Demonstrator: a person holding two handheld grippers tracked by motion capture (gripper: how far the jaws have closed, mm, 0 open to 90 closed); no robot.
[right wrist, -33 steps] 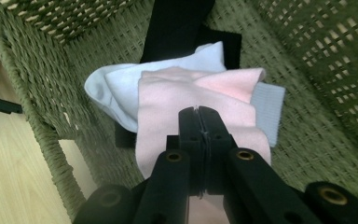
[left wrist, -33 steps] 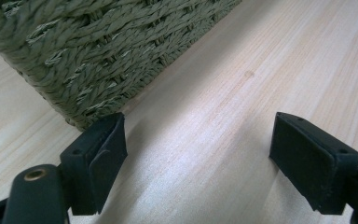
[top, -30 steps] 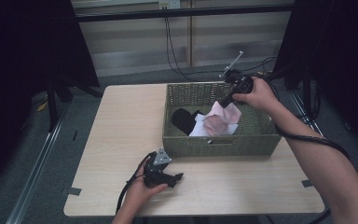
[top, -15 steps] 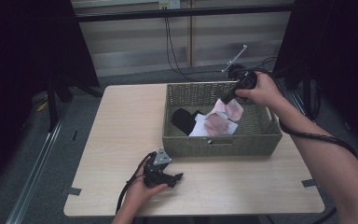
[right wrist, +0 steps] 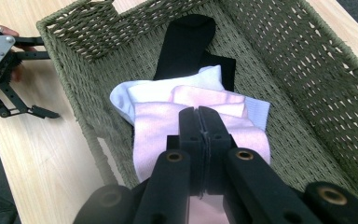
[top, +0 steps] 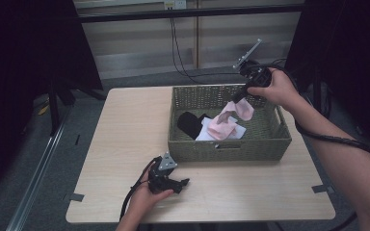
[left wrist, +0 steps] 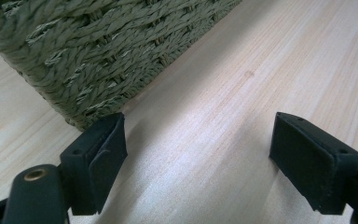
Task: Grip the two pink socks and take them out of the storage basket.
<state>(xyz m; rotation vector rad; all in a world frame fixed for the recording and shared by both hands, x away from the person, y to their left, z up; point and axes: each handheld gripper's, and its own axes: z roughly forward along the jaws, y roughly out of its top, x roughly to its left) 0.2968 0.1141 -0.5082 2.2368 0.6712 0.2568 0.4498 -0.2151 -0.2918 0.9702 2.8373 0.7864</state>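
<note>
Presently the right gripper (right wrist: 199, 122), jaws pinched on a pink sock (top: 243, 108) over the wicker basket (top: 279, 139), could lose it if that thin hold slips, while the left gripper (left wrist: 200, 158) rests spread wide and empty.

Rough woven wicker basket (top: 229, 149), soft pink cloth sock (right wrist: 163, 130), smooth matt pale wood table (top: 125, 134)

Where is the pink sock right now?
In the high view, the pink sock hangs over the woven basket at the table's right, pinched by the right hand-held gripper, above the white socks.
</note>
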